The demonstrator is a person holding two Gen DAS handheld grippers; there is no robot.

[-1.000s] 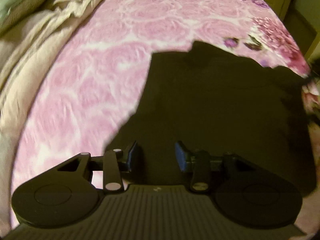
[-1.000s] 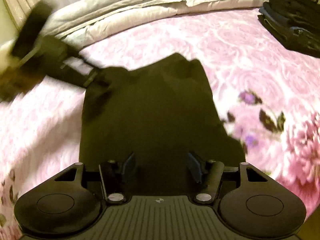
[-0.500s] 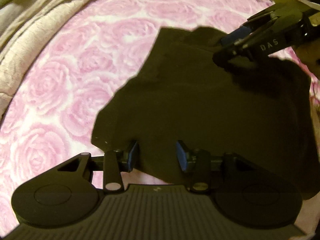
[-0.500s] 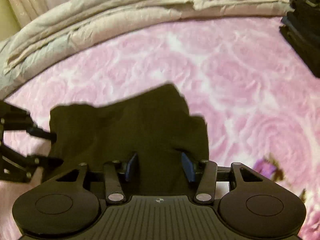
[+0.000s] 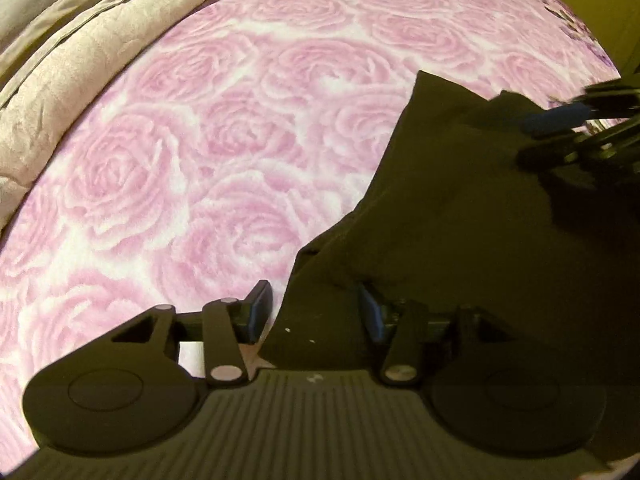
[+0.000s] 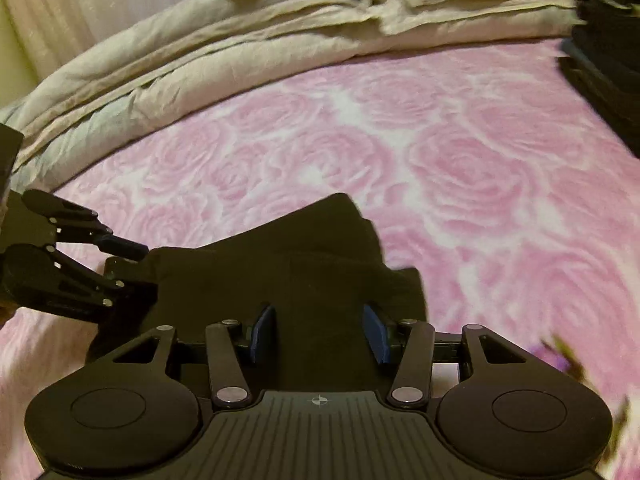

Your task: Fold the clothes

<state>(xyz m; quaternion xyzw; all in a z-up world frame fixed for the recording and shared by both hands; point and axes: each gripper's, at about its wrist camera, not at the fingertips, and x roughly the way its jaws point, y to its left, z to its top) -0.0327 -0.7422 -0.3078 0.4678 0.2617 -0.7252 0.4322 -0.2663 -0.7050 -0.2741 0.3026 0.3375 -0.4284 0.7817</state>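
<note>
Folds in the dark cloth (image 5: 472,216) hide in shadow on the soft rose-print blanket (image 5: 224,128), its edge between the opening left gripper (image 5: 316,312), while the right gripper (image 6: 320,332) stands apart over it.

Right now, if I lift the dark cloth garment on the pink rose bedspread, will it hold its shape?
Probably not: the dark cloth garment lies creased and rumpled, so likely floppy. It probably sags between the left gripper, jaws opening, and the right gripper. Rolling seems unlikely.
</note>
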